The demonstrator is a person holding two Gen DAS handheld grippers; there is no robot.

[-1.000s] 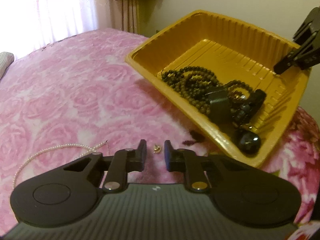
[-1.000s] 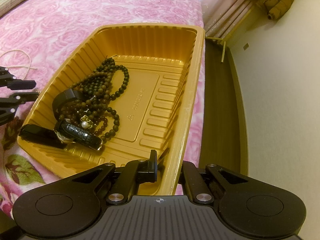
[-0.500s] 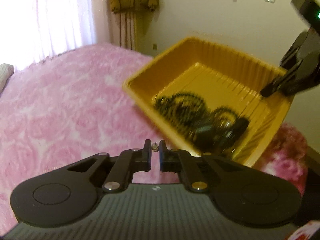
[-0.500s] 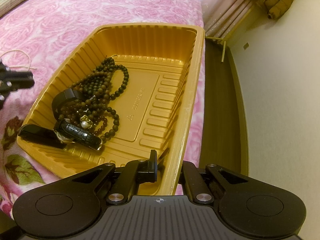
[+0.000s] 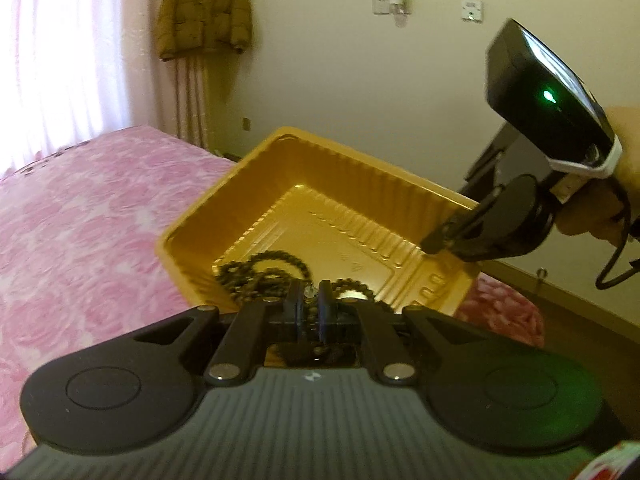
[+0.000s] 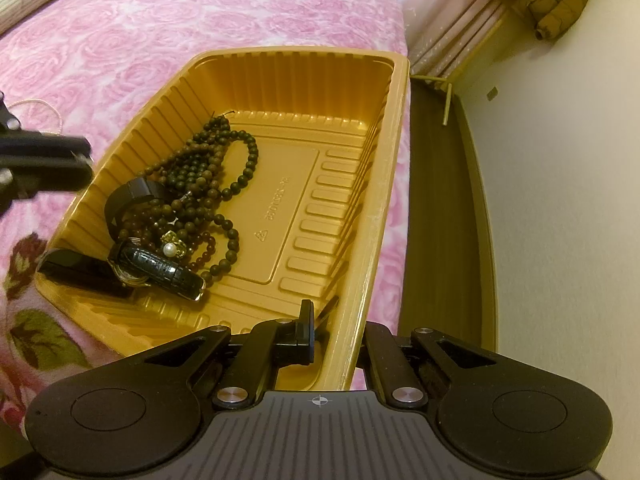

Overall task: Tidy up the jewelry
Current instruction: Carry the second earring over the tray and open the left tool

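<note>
The left gripper (image 5: 308,308) is nearly closed, pinching a tiny pale stud (image 5: 308,291) between its tips; whether that is an earring or a small pin is too small to tell. Just beyond and below those tips lies the near wall of the yellow tray (image 5: 192,256), so the stud sits right at the tray's edge, close to the dark bead strands (image 5: 264,276) heaped at the tray's near end. The right wrist view shows this gripper's closed tips (image 6: 60,158) still just outside the tray's side wall, above the pink bedspread (image 6: 200,32).

That is the relation the coming move turns on, as I judge it: the tray's open floor lies ahead of and below the left gripper, with its long axis running away toward the far wall. A short carry forward over the rim should put the stud above bare floor past the beads, where opening the jaws would drop it inside.

The right gripper (image 6: 320,328) is the nearer to the tray, but it is occupied: its jaws are clamped on the tray's rim (image 6: 340,344) at one corner, steadying it. From the left view it shows at the far right corner (image 5: 440,242), held in a hand (image 5: 608,208).

Farther off, a pale thin necklace (image 6: 38,104) lies on the bedspread outside the tray, not yet gathered.
</note>
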